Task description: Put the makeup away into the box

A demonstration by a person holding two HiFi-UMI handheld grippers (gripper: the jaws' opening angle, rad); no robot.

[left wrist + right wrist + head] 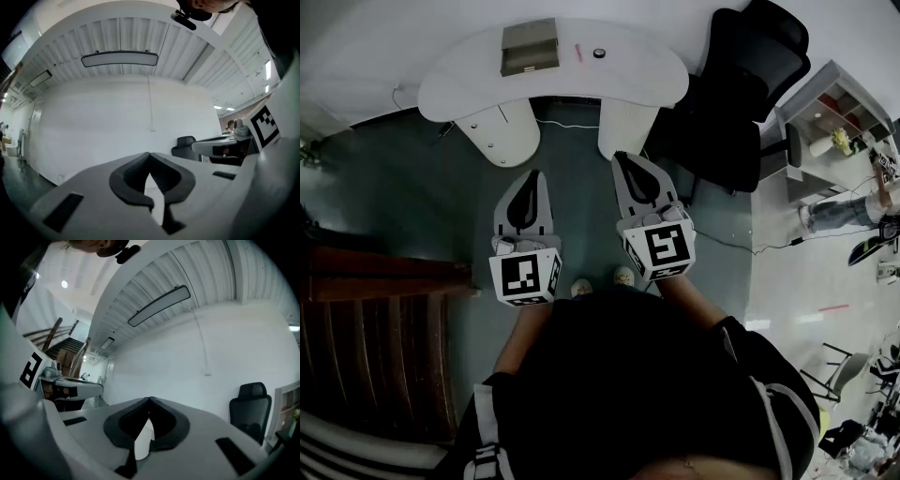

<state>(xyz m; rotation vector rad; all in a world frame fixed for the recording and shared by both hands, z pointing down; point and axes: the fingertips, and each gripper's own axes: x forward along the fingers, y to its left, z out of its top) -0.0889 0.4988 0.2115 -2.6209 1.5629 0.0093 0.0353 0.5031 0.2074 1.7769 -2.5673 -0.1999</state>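
On a white curved table (469,80) far ahead stands a grey open box (529,47). To its right lie a thin red stick (578,52) and a small dark round item (599,53). My left gripper (534,174) and right gripper (622,157) are held level over the floor, well short of the table, side by side. Both are shut with their tips touching and nothing between them. The left gripper (149,153) faces a white wall, with the right gripper's marker cube (265,124) at the side. In its own view the right gripper (149,399) faces the same wall.
A black office chair (741,84) stands right of the table, also seen as the black office chair (253,411). A white shelf unit (839,117) is at the far right. A dark wooden staircase (366,319) lies at the left. A cable (741,246) runs across the grey floor.
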